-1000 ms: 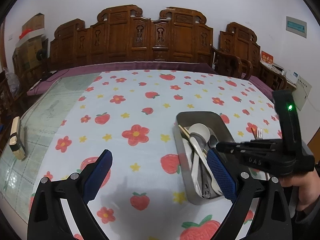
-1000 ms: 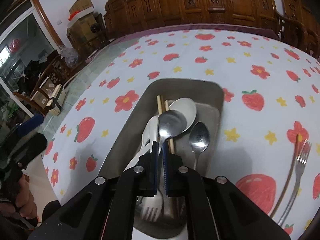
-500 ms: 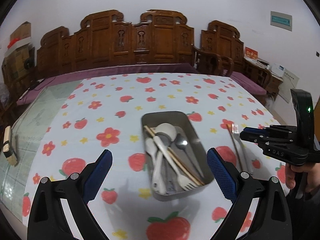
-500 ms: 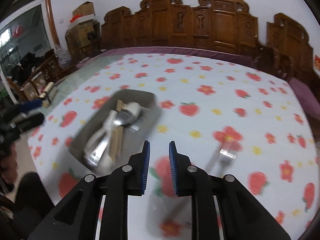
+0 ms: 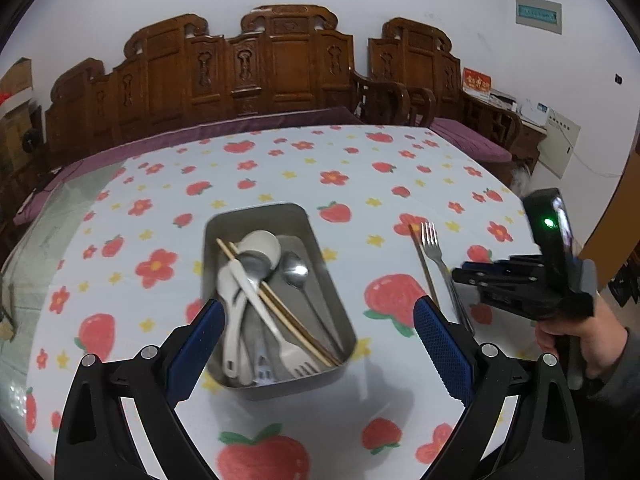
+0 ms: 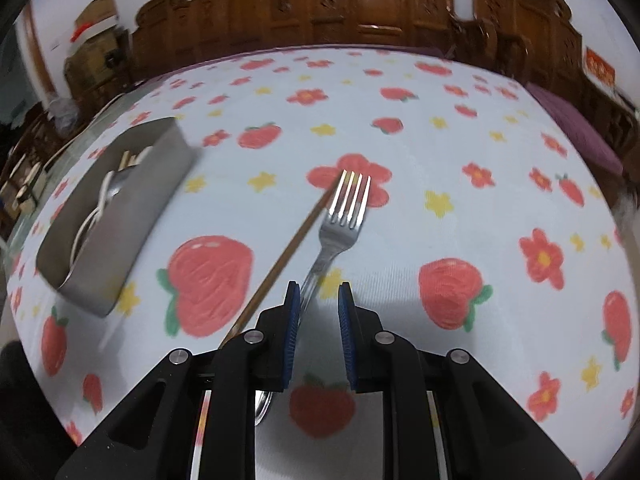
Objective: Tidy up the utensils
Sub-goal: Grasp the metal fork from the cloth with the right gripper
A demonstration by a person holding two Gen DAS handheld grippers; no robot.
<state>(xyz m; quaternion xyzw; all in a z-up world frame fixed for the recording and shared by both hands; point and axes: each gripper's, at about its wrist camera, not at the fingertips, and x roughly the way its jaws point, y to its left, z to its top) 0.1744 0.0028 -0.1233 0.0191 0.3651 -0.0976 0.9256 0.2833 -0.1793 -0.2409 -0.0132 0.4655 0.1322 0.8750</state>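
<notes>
Under right gripper (image 6: 319,294), jaws narrowly parted after just opening, nothing pinched; fork (image 6: 345,216) handle runs beneath gap, lying on cloth, likely next pickup. Single chopstick (image 6: 280,264) lies just beside fork, on tray side. Left gripper (image 5: 320,340) wide, empty, hanging above tray's near end, probably waiting, perhaps to steady it. Metal tray (image 5: 328,276) already collects spoons, pale fork, chopstick in loose pile. Beyond: strawberry tablecloth (image 5: 280,168), then carved wooden bench (image 5: 256,68) against wall.
</notes>
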